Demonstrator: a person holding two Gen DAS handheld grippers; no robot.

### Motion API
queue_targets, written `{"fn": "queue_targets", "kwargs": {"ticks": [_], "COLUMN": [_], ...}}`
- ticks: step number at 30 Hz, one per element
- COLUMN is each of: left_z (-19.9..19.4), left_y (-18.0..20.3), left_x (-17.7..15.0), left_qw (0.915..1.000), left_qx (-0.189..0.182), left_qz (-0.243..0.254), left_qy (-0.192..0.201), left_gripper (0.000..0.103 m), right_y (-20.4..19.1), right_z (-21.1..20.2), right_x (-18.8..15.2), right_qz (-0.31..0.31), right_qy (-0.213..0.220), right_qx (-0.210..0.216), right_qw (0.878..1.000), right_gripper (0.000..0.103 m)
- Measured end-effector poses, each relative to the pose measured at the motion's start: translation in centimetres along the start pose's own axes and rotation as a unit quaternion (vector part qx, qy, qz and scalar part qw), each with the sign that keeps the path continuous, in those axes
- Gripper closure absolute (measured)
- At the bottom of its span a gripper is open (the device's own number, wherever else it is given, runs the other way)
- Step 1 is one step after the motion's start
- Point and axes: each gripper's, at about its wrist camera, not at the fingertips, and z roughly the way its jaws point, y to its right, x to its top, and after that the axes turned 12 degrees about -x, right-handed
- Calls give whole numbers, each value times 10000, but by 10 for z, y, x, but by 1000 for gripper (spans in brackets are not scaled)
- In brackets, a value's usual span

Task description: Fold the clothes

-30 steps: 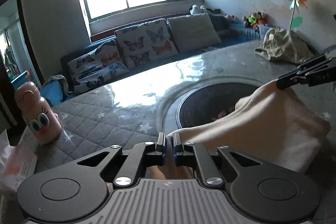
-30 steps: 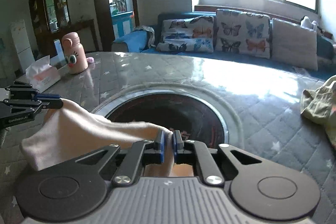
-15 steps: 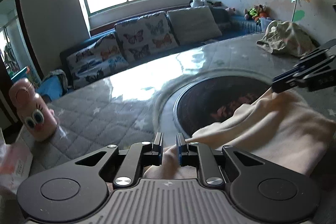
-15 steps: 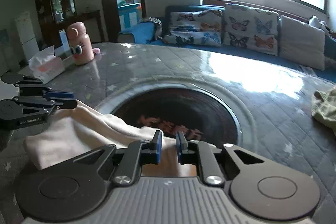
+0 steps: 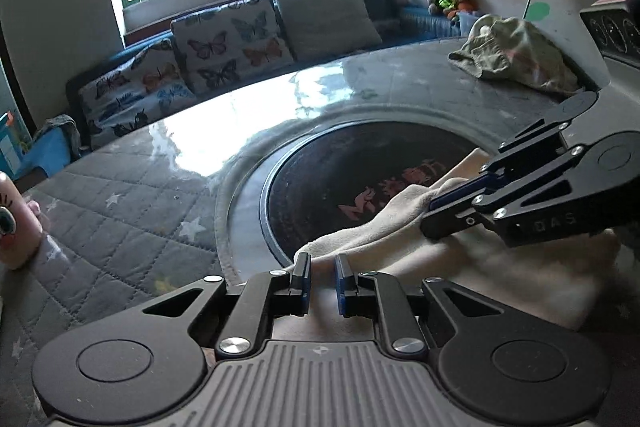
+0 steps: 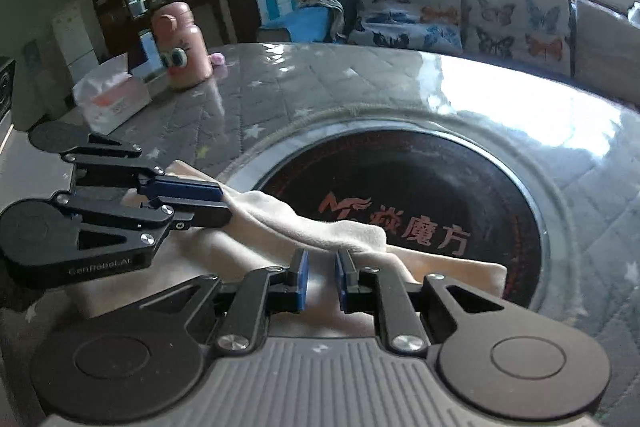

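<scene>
Now both claws gape over the cream cloth [image 5: 400, 227]; left claw [image 5: 322, 277], right claw [image 6: 320, 277].

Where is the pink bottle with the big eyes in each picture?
Left wrist view: the pink bottle is at the far left edge, mostly cut off.
Right wrist view: the whole bottle stands upper left, beside the tissue box.
Shared landmark: the dark round cooktop in the table.
</scene>
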Motion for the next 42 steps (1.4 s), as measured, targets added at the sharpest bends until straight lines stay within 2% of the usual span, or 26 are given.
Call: {"fn": "queue_targets", "kwargs": {"ticks": [5, 10, 14, 19, 25, 28, 33, 42], "left_z": [6, -1, 15, 18, 8, 8, 24, 24], "left_y": [-4, 0, 0, -5, -4, 1, 0, 1], "left_x": [6, 9, 10, 13, 17, 20, 20, 19], "left_qw": [9999, 9999, 9999, 9997, 9995, 9995, 9987, 9988], "left_qx": [71, -110, -50, -105, -163, -216, -205, -129], "left_qz": [-13, 19, -15, -148, -255, -230, -370, -380], "left_qy": [-89, 65, -112, -137, -54, -50, -277, -266], "left_gripper": [87, 87, 87, 86, 85, 84, 83, 81], "right_y": [3, 7, 9, -4, -5, -4, -4, 4], "right_z": [7, 8, 9, 7, 19, 13, 3, -25], "right_x": [3, 5, 7, 7, 13, 10, 2, -20], "right_qz": [140, 287, 404, 55, 96, 21, -139, -268], "right_qy": [-20, -19, -19, 14, -5, -16, -36, -19], "right_qx": [1, 37, 66, 127, 95, 75, 32, -44], "right_qw": [9999, 9996, 9992, 9999, 9999, 10000, 9999, 9996], "right_gripper": [89, 89, 89, 85, 84, 84, 83, 80]}}
